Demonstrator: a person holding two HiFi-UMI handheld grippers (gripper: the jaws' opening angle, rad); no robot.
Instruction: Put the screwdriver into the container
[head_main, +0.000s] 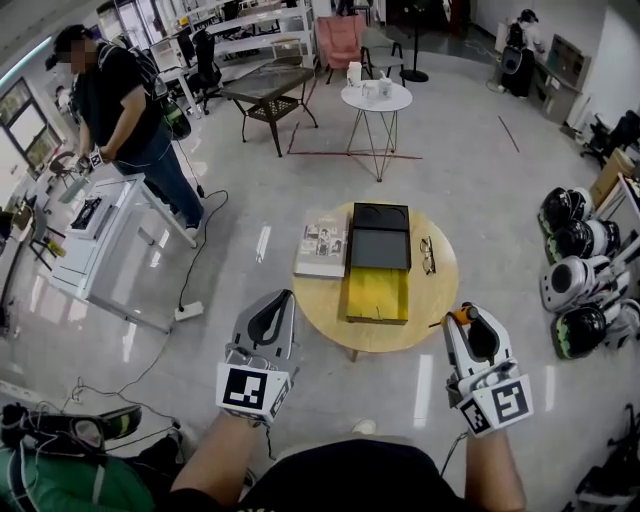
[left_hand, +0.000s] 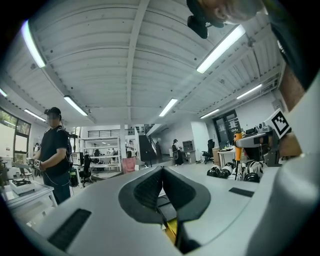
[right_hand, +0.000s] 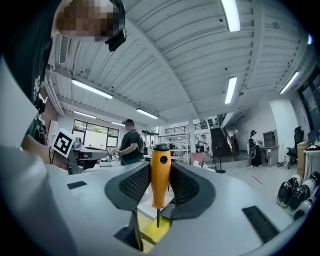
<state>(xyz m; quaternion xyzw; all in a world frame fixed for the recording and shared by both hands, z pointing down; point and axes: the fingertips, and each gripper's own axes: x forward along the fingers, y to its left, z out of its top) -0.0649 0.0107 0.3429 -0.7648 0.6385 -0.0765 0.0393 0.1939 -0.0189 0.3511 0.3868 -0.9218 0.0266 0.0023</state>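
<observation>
Screwdriver (right_hand: 160, 175), orange-handled, sits clamped upright in the right gripper (right_hand: 160, 167); the left gripper (left_hand: 161, 172) is closed and empty, short of the yellow container (head_main: 378, 293).

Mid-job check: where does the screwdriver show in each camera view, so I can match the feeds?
Head view: the screwdriver is at lower right, its orange handle in the right gripper's tongs, by the round table's edge.
Left gripper view: a small orange handle at far right, mid-height.
Right gripper view: dead centre, upright, clamped between the tongs.
Shared landmark: the yellow container, seen below the tongs in both gripper views.
</observation>
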